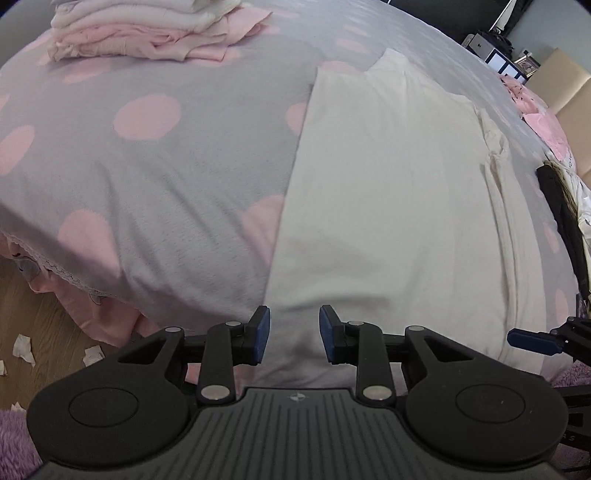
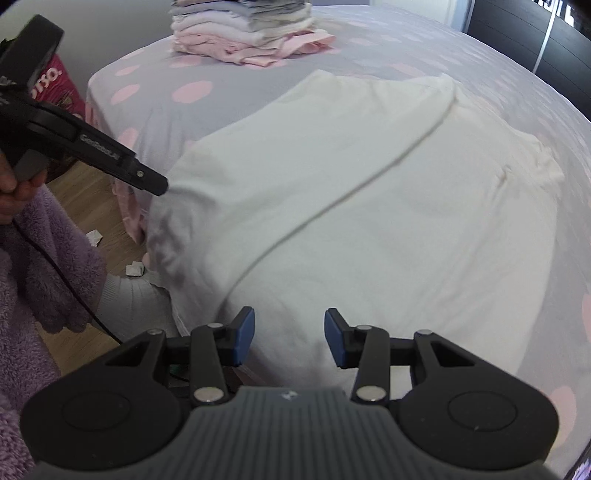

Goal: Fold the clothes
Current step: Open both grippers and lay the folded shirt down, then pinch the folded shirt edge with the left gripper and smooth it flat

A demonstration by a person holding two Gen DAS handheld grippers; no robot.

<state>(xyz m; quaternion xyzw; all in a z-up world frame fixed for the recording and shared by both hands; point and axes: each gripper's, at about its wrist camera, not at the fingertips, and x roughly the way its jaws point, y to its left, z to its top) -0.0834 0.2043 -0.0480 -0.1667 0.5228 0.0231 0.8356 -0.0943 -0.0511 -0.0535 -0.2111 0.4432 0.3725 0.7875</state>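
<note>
Both grippers are hovering at the bed's (image 1: 155,192) near edge: left gripper (image 1: 294,334) and right gripper (image 2: 289,339) jaws parted, gripping nothing. The white garment (image 2: 388,206) is lying half-folded below them, the folded stack (image 2: 251,40) sitting well beyond.

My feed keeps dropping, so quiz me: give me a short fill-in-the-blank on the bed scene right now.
1. The garment spread on the bed is ____ in colour.
2. The bedspread is grey with ____ dots.
3. The stack of folded clothes lies at the ____ end of the bed.
4. Both the left tongs and the right tongs hold ____.

Missing words: white; pink; far; nothing
</note>
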